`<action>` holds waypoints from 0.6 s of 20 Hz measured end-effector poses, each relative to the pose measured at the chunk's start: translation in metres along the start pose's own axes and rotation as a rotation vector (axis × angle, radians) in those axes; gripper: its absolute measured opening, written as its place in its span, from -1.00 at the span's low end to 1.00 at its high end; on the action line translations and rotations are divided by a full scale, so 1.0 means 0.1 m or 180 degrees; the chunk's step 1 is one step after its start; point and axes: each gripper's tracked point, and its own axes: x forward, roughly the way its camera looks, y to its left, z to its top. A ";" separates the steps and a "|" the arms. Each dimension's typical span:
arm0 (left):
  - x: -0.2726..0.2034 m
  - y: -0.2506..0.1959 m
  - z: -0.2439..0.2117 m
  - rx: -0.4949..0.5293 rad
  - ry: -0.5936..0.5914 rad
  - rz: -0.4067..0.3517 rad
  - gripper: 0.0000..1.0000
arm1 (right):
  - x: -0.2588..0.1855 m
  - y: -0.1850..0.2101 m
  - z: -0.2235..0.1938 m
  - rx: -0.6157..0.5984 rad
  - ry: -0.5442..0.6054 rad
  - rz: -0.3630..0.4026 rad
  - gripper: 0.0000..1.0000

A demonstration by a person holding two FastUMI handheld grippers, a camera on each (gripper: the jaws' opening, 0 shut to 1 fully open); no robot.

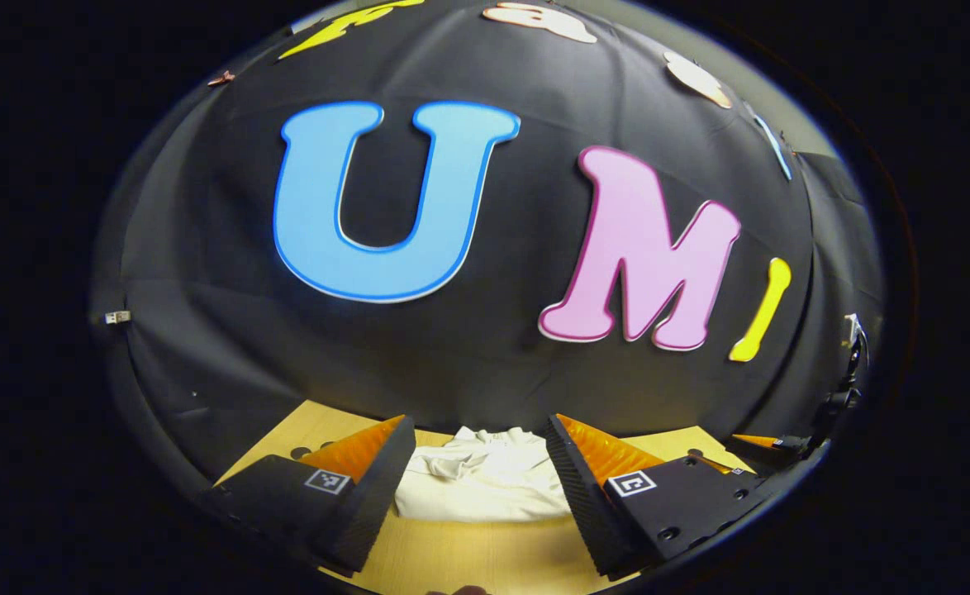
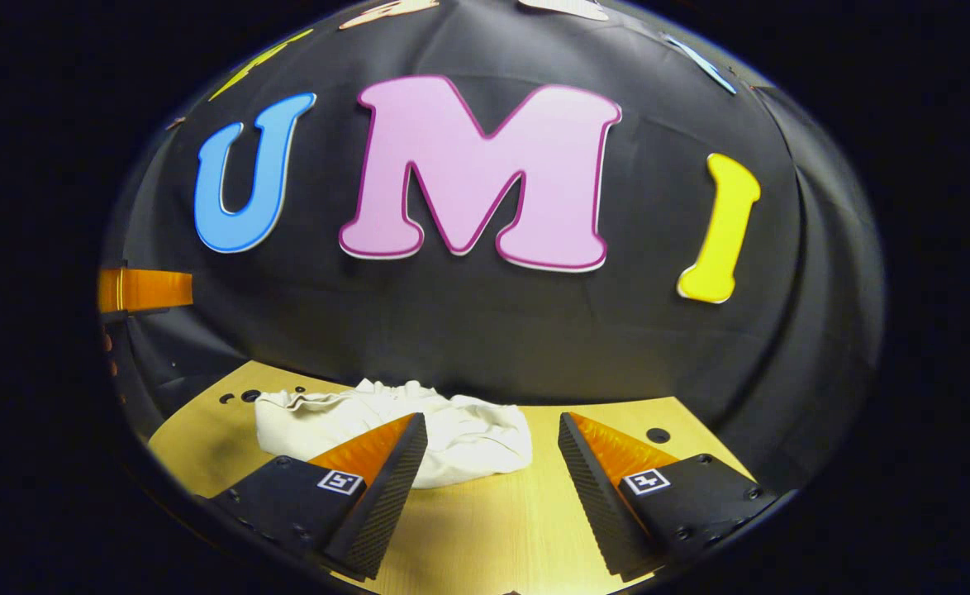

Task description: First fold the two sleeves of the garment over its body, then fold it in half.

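While both tools are hovering above the surface, the scene is reading like this, left to right:

left tool (image 1: 480, 475): fingers spread wide, pinching nothing; it is hanging over the near edge of the surface (image 1: 468, 554) and pointing at the booth wall.

garment from left tool: the garment (image 1: 481, 483) is sitting dead ahead, framed in the gap between the two fingers, a little beyond the tips and not touching them.

right tool (image 2: 493, 479): fingers also spread wide, gripping nothing, aimed the same way.

garment from right tool: the cloth is lying ahead and to the left; its right end is passing behind the left finger, and the gap between the fingers is mostly showing bare surface.

nearer tool: judging by the framing, the left one is lining up square on the bundle and the right one is standing off to the side of it; which is closer in depth I cannot tell.

long axis: in the right gripper view the bundle is running left to right, across the line of both tools, close to the wall.

garment look: cream or off-white fabric, lying as a compact, rumpled, puffy heap with soft creases; no sleeve, collar or hem is showing clearly.

stage: a rounded bundle like this is fitting either a garment waiting crumpled to be spread or one already folded loosely and set down; the pictures are not settling which.

other bits: round holes are showing in the surface near the wall, and a part of the other tool is peeking in at the left edge of the right gripper view.
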 end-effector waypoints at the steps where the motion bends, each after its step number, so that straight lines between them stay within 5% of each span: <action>1: -0.11 -0.03 0.06 -0.0034 -0.0043 -0.0062 0.94 | -0.19 0.01 0.10 0.0051 -0.0061 0.0021 0.96; 12: -1.60 -0.08 0.35 -0.0114 -0.0237 -0.0118 0.94 | -1.65 0.02 0.53 0.0053 -0.0366 0.0232 0.95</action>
